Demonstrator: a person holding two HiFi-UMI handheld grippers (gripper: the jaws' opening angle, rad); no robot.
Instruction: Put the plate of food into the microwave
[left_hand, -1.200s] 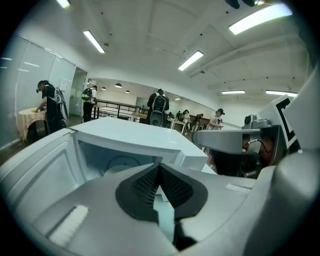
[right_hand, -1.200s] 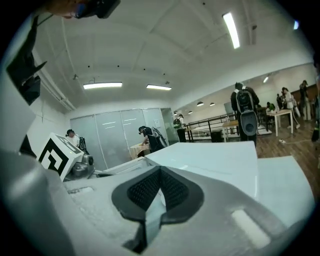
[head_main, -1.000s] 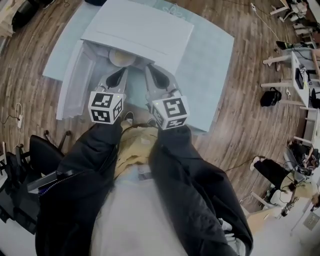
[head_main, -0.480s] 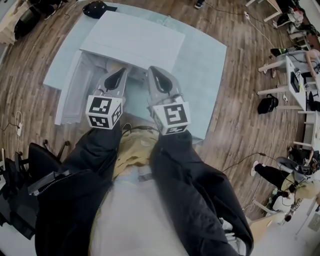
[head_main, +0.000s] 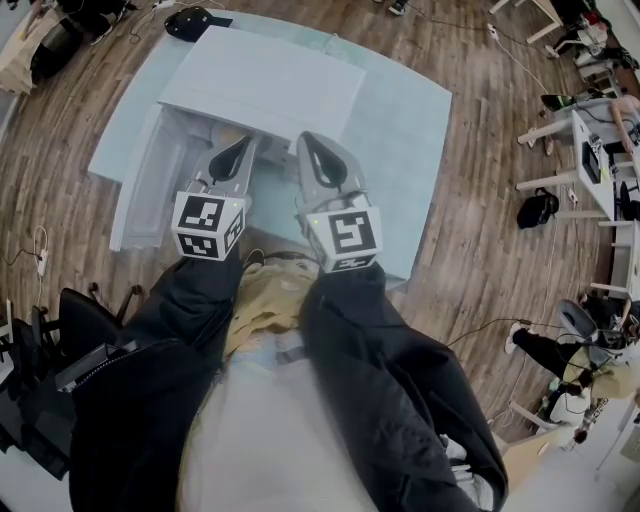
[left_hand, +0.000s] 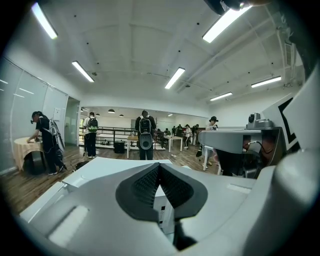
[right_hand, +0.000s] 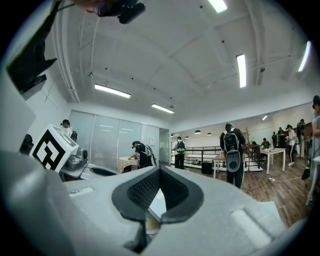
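Seen from the head view, the left gripper (head_main: 242, 140) and right gripper (head_main: 306, 140) are side by side at frame centre. Both point toward the white microwave (head_main: 265, 80) in the upper left, which stands on a pale blue tabletop (head_main: 405, 150). The microwave door (head_main: 140, 175) hangs open at the left of the frame, and the cavity mouth faces the person.

In the left gripper view the 2 ribbed jaws of the left gripper (left_hand: 159, 167) meet at their tips with nothing between them. The right gripper (right_hand: 160, 170) is the same, jaws closed and empty.

The plate of food (right_hand: 151, 224) shows only as a pale yellowish sliver through the gap below the right jaws. It lies ahead of and lower than both tips. From that, I judge it to be already resting inside the cavity, though the head view hides it behind the gripper bodies. Its exact seat on the cavity floor cannot be made out.

The relation that matters is the door. It lies to the frame-left of both grippers, with its long edge running down the frame from the cavity. The left gripper is clearly the nearer one, so swinging the door shut looks like that gripper's job, pushing from the outer face toward frame-right
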